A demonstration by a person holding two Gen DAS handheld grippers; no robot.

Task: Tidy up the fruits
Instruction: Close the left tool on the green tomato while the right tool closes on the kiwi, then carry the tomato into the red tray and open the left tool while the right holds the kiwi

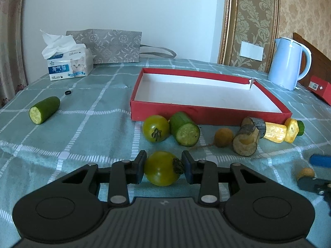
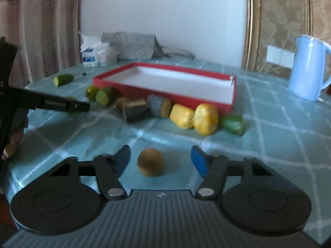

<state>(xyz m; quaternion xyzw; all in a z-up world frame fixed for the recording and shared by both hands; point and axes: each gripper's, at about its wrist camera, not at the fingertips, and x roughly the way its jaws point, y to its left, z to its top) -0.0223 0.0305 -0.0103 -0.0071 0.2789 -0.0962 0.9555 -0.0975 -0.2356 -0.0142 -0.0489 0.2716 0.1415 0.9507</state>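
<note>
Plain white wall (image 1: 128,6) across the upper middle, brownish patterned curtain (image 1: 9,31) at far left, gold damask wallpaper panel (image 1: 254,18) in a gilt frame upper right, teal checked tablecloth (image 1: 82,128) below, soft daylight

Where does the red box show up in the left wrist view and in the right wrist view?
Left wrist view: red box sits right of centre, behind the row of produce.
Right wrist view: red box sits at centre, again behind the produce.
Shared landmark: the blue kettle, right of the box in both.
</note>
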